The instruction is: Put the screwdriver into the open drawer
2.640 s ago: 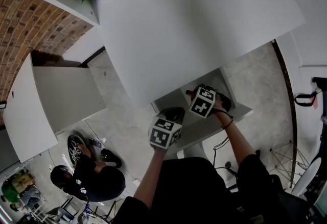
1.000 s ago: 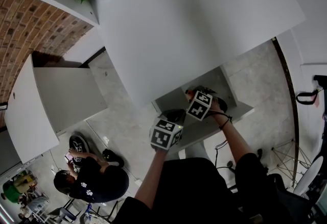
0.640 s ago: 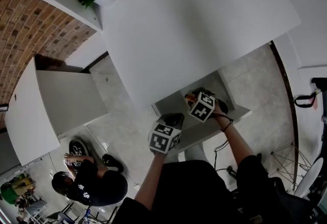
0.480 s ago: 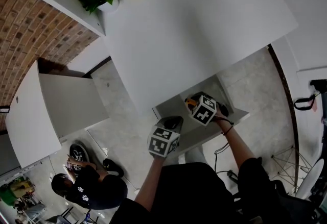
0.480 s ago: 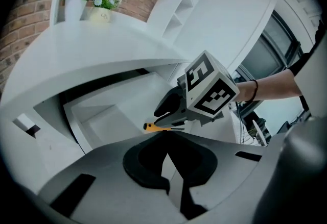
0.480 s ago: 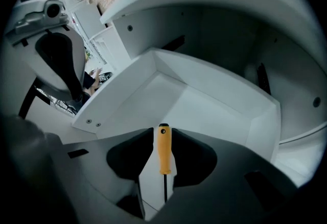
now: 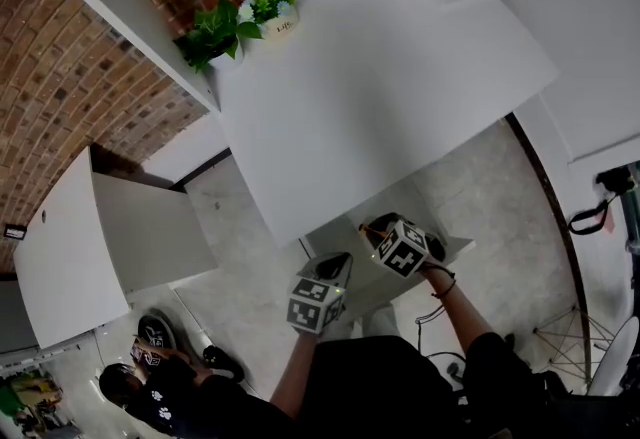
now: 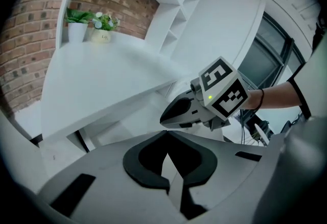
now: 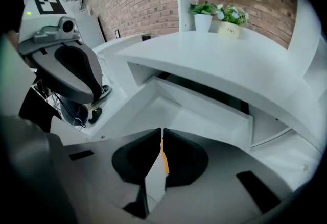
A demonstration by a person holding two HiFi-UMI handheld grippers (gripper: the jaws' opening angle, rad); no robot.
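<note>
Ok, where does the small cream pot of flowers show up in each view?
Head view: small cream pot of flowers, top, left of centre, on the white desk.
Left gripper view: upper left.
Right gripper view: upper right.
Shared landmark: green plant in a white pot beside it.

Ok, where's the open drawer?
In the right gripper view the open drawer is mid-picture, pulled out from under the white desk. In the head view it is at lower centre, below the desk's near edge.
</note>
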